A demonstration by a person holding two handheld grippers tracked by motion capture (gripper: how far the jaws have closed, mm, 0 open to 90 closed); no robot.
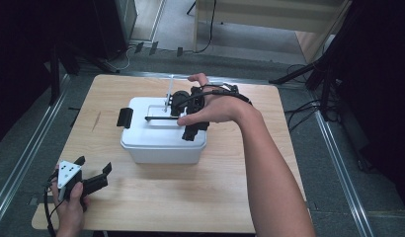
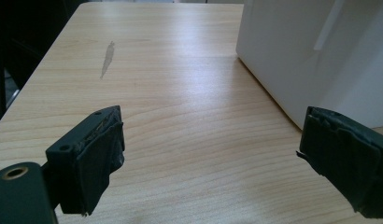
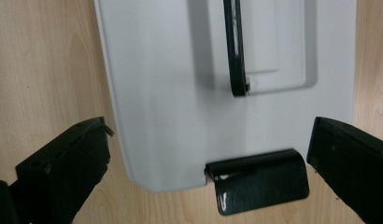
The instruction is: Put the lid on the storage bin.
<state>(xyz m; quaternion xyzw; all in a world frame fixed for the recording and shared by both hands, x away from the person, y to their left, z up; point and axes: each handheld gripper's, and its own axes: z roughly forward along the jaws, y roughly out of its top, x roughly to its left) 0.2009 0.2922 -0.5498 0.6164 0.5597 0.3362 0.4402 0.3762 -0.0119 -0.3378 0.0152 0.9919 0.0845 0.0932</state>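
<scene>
No text, label, brand, number or sign can be read in any of the views. The white box [image 1: 161, 143] and its lid are plain, its black latches bear no marking, and the wooden tabletop [image 1: 190, 197] carries only its grain and a pale smear. The grey plate on the left gripper [image 1: 84, 175] shows a few dark dots, not characters.

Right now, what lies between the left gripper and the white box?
Nothing: only bare wooden table lies between the left gripper and the white box, as both the high view and the left gripper view show.
</scene>
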